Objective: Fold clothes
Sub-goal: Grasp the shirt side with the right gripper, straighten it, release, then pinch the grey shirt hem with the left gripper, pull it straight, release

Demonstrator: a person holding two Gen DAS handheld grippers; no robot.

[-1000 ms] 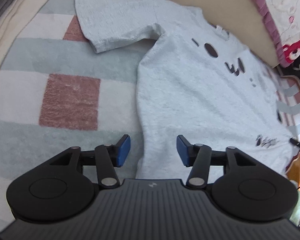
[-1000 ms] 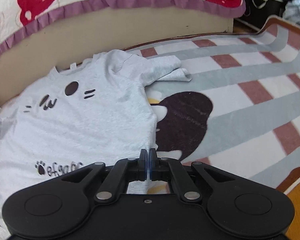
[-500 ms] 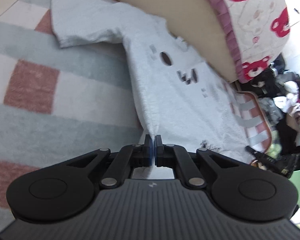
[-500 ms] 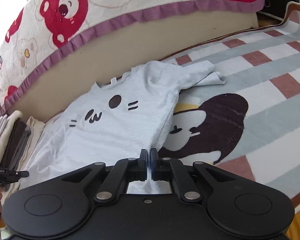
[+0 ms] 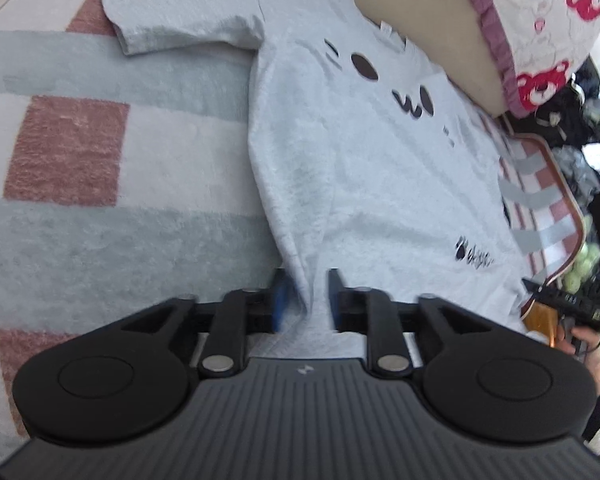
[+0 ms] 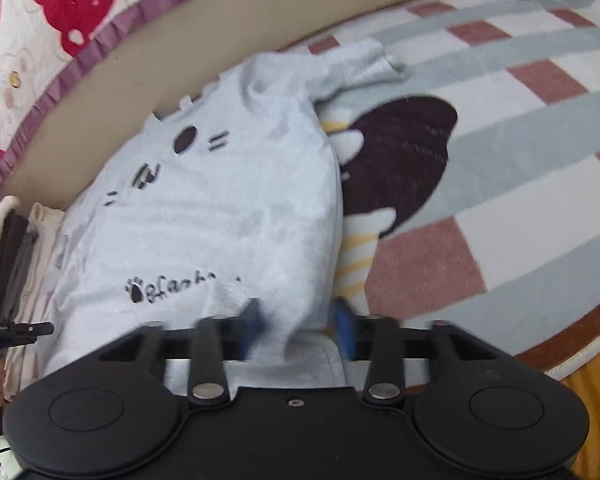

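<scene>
Left wrist view: grey t-shirt [image 5: 364, 168] lies flat, face up, on checked blanket [image 5: 112, 208], filling centre frame with its hem at bottom centre. Left gripper [image 5: 306, 300], pinched shut half a second ago, is opening, hem corner loose between the blue pads. Right wrist view: right gripper [image 6: 296, 328] was also shut, now opening wide, hem bunched between the jaws and unpressed. Both corners released; looks like the shirt got tugged straight, first fold not started
</scene>
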